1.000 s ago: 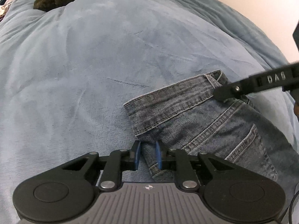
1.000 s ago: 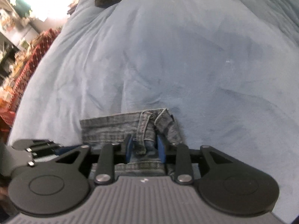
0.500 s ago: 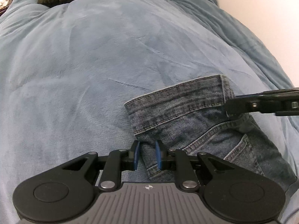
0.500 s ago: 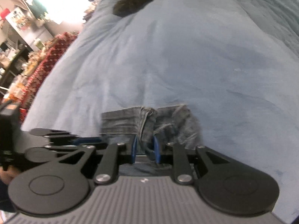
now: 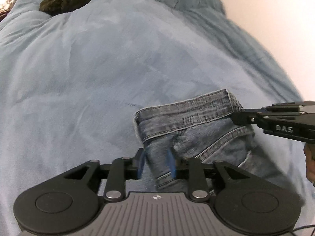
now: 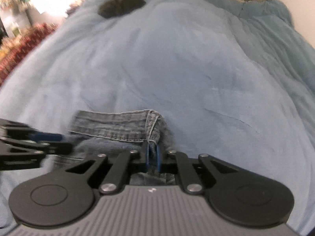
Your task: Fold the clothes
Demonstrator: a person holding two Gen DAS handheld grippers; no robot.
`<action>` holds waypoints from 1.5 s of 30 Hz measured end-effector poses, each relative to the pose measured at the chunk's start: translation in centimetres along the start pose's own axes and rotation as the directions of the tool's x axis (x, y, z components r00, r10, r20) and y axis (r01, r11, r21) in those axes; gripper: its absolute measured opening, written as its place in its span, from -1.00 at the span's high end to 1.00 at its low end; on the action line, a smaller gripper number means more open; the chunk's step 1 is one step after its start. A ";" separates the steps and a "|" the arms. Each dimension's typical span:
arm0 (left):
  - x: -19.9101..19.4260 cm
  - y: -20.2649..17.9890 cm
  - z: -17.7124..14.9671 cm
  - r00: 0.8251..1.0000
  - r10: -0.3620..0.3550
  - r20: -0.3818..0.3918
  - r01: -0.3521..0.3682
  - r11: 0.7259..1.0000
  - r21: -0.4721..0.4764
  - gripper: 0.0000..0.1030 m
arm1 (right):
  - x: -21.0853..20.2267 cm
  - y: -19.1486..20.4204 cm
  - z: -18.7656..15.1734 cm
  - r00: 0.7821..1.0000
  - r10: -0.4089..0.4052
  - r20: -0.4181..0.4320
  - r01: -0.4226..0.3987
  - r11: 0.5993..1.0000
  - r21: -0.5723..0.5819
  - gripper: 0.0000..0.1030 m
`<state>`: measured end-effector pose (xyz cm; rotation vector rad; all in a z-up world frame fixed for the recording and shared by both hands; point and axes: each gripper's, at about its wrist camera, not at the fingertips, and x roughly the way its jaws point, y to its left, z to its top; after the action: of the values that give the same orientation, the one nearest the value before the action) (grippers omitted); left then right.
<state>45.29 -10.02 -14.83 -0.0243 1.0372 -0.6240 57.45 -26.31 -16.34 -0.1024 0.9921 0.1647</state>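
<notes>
A pair of blue denim jeans (image 5: 196, 123) lies folded on the blue blanket, waistband toward the far side. My left gripper (image 5: 156, 164) sits at the waistband's left end. Its jaws are opening, and the denim edge lies loose between the blue pads. My right gripper (image 6: 152, 158) is at the waistband's right corner (image 6: 151, 125). Its jaws are closing and pinch a narrow fold of denim. In the left wrist view the right gripper (image 5: 236, 118) reaches in from the right edge. The left gripper (image 6: 59, 143) shows blurred at the left of the right wrist view.
The blue plush blanket (image 5: 98, 68) covers the whole bed. A dark crumpled garment (image 5: 65, 2) lies at the far left. A white wall (image 5: 275, 19) runs along the bed's right side. Red patterned clutter (image 6: 19, 47) sits beyond the left edge.
The left jaws have spread wider around the denim edge. The right jaws have narrowed onto the waistband corner, and the right gripper has rolled and shifted slightly.
</notes>
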 end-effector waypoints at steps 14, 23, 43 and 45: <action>-0.4 0.3 -0.9 0.997 0.054 0.046 -0.055 0.998 0.027 0.06 | -0.3 -0.2 0.5 0.999 -0.024 0.042 0.025 1.000 -0.018 0.81; 0.7 0.0 0.0 0.997 0.066 0.045 -0.069 0.993 0.091 0.12 | 1.9 -3.1 0.3 1.000 0.022 -0.012 -0.020 0.993 0.116 0.32; -1.9 0.1 -5.4 0.996 -0.065 -0.058 0.061 0.996 -0.057 0.95 | -4.8 -2.6 -2.8 0.998 0.045 0.047 -0.049 0.994 0.095 0.19; -2.2 0.3 -5.3 0.996 -0.072 -0.055 0.068 0.995 -0.075 0.96 | -3.3 -2.5 -1.6 0.998 0.054 0.045 -0.058 0.994 0.094 0.18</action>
<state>40.39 -7.22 -15.93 -0.1074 1.1186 -0.6529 54.81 -29.38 -14.40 0.0165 0.9595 0.1700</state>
